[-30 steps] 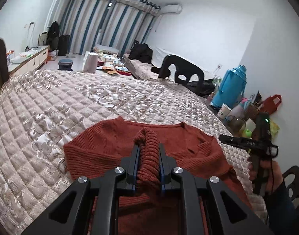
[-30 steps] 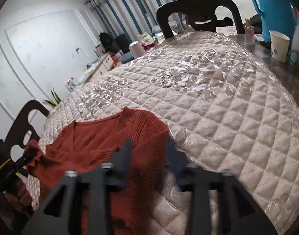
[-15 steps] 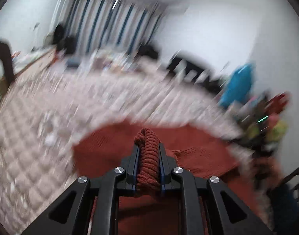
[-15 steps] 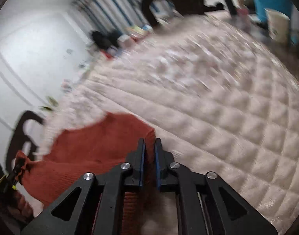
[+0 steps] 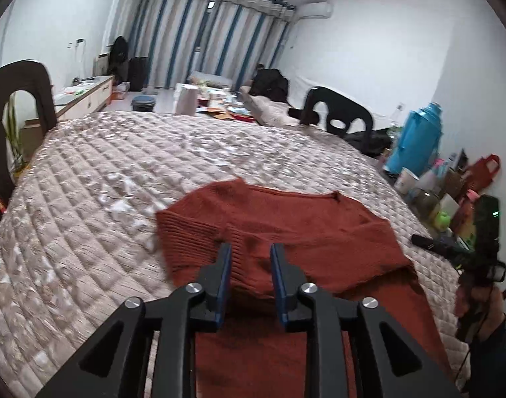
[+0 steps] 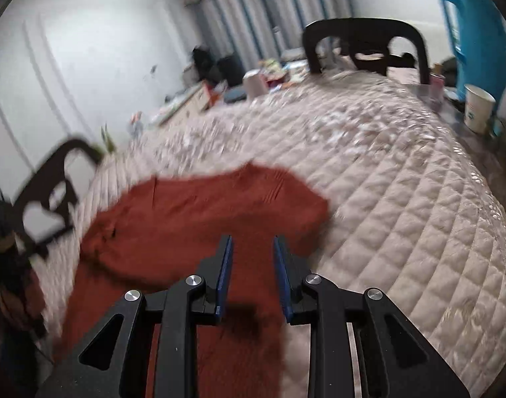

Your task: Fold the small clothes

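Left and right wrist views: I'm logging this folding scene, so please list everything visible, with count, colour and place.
sweater: one, rust red, near edge of the quilt
quilt: one, beige, covering the table
chairs: at least two, dark, at the table's far and left sides
thermos: one, blue, right side
paper cup: one, white, near the thermos
curtains: blue-striped, far wall
left gripper: open above the sweater
right gripper: open above the sweater
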The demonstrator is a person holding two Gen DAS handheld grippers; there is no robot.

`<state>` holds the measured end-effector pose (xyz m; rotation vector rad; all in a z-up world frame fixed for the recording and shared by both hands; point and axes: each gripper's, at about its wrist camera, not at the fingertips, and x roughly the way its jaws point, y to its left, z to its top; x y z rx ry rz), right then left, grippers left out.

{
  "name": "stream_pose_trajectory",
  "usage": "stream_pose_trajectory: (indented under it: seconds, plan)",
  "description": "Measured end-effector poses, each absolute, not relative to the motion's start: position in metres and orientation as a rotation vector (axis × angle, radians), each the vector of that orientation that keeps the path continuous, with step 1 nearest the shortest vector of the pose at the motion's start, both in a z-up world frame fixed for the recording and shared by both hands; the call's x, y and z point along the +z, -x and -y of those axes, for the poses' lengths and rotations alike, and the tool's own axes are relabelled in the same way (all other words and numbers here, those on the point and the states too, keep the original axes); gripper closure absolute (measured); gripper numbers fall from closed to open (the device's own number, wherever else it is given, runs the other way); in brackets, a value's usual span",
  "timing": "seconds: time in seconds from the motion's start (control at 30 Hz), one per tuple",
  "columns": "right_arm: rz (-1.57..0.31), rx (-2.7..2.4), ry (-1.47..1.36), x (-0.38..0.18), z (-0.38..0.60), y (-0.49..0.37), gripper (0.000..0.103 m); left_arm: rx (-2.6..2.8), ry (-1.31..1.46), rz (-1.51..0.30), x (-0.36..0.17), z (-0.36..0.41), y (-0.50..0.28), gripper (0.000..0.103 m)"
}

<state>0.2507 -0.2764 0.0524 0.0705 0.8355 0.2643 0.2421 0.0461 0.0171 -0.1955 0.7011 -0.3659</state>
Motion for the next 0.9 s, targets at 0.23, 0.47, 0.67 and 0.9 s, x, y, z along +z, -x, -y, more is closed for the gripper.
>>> stream_pose_trajectory:
  seconds: [0.23,0.47,0.67,0.9]
  plan:
    - [-0.936,0.218,0.042,0.037,0.264,-0.242,0.08,-0.352,0.09,-0.842,-0.01,-0.019,-0.253,0.071]
    - [-0.808,0.305,0.0,0.07,0.264,-0.183,0.079,-0.337,0.043,-0.767,0.02,-0.022,-0.201,0.061]
    - [-0.765,0.349,-0.036,0.076,0.262,-0.128,0.079,-0.312,0.022,-0.733,0.026,-0.024,-0.148,0.057]
    - [-0.73,0.336,0.015,0.071,0.252,-0.066,0.078,-0.284,0.013,-0.703,0.024,-0.023,-0.094,0.054]
